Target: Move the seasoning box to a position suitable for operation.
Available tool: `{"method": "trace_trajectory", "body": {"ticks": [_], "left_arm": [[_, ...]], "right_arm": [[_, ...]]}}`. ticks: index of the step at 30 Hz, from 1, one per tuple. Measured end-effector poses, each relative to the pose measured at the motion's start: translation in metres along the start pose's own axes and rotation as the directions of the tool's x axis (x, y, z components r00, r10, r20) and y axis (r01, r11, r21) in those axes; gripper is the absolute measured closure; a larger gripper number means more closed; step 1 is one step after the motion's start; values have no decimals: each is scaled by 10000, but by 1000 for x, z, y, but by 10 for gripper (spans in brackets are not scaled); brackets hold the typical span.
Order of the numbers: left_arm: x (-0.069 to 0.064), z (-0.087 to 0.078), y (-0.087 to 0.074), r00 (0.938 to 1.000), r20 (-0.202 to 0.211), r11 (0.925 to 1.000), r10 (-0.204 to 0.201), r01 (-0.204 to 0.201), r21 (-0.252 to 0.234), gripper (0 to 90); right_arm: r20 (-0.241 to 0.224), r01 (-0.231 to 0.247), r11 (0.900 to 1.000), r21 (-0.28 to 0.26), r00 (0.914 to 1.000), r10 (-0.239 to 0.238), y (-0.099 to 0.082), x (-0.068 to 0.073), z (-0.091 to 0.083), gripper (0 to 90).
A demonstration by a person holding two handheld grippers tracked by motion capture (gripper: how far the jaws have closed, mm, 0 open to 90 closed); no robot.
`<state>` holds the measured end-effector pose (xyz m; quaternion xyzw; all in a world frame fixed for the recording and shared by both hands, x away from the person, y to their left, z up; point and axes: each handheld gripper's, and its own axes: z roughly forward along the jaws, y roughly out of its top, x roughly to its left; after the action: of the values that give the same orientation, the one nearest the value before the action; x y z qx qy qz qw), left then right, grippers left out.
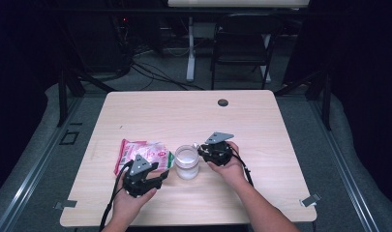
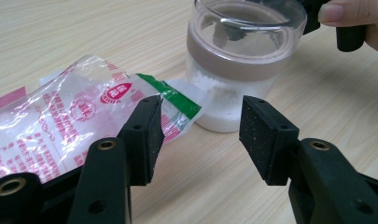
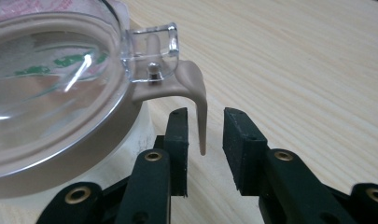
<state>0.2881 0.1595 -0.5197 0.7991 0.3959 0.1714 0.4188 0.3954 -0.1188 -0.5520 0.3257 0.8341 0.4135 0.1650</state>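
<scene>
A glass jar (image 1: 186,162) with white powder in its bottom stands near the table's front middle, its clear lid (image 3: 51,88) down. A beige latch tab (image 3: 199,105) hangs from the lid's hinge. My right gripper (image 3: 205,135) is open, with the tab between its pads and a gap on both sides. In the high view this right gripper (image 1: 202,151) is at the jar's right side. A pink and white plastic bag (image 2: 60,121) lies flat left of the jar (image 2: 238,70). My left gripper (image 2: 200,135) is open just in front of the bag's green corner, with nothing between its pads.
The wooden table (image 1: 261,125) has a small round cable hole (image 1: 223,102) near its far edge. A black chair (image 1: 242,43) and cables on the floor lie beyond the table. The person's forearms come in from the near edge.
</scene>
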Motion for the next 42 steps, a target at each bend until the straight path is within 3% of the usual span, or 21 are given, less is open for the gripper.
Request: {"method": "trace_trajectory", "body": {"ticks": [7, 18, 23, 31, 42], "left_arm": [[3, -7, -6, 9996, -186, 9998, -193, 193, 16, 493], [4, -9, -7, 9995, -257, 9998, -207, 205, -81, 495], [3, -6, -4, 9999, -116, 9998, -107, 106, -141, 495], [-1, 4, 4, 9996, 251, 9998, 105, -101, -164, 495], [-14, 23, 18, 9925, 943, 9970, 773, -762, -156, 495]], "right_arm": [[-337, -39, 9993, 385, 9994, 52, 2, -2, 15, 754], [-225, -2, 9973, 734, 9997, 19, 3, -1, 20, 848], [-110, -113, 9964, 844, 9999, 122, 1, 0, 16, 849], [399, -680, 9943, 826, 9971, 648, -6, 1, 1, 843], [1305, -1651, 9839, 686, 9792, 1552, -27, 3, -27, 837]]}}
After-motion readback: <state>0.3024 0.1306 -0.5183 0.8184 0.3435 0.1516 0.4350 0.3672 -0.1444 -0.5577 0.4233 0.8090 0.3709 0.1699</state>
